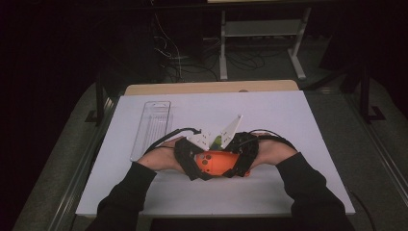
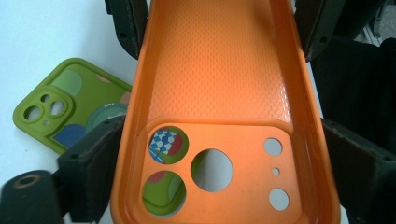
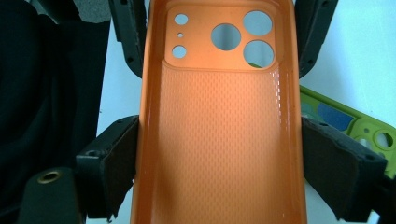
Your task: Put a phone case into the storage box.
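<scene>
Open white table right and front — clear tray far left, green case under the orange case.

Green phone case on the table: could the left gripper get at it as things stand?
Probably not yet: the left gripper has the orange phone case between its jaws, and the green phone case lies off to one side, under it.

room: dark; floor: grey, cables; furniture: white metal frame; table: white top

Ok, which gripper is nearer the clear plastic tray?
Left. The left gripper grips the orange case just right of the clear tray; the right gripper grips the case's other end, farther away.
</scene>
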Tool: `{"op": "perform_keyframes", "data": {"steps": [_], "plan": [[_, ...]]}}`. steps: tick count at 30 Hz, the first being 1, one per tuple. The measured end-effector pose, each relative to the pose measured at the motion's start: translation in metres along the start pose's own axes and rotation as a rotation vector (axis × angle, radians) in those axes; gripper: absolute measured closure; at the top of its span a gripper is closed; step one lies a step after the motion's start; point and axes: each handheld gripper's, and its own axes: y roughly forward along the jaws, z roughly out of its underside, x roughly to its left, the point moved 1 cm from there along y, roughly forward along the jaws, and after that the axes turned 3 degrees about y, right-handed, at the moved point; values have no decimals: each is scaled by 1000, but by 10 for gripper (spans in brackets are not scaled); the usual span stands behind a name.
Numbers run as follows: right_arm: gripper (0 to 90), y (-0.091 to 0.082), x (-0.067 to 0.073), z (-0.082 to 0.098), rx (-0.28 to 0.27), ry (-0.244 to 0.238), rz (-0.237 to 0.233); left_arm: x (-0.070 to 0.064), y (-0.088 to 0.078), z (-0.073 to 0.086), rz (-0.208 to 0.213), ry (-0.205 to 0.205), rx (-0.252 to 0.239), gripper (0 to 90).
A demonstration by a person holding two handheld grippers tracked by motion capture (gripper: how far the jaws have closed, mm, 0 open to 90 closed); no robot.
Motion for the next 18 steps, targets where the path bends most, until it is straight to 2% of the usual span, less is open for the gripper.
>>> {"op": "perform_keyframes", "data": {"steps": [3,18], "plan": [[150,0,0,0,-4,-6,1,0,-1,0,3,3,-7,144],[146,0,0,1,0,3,-22,0,0,-1,37,-23,-7,164]]}}
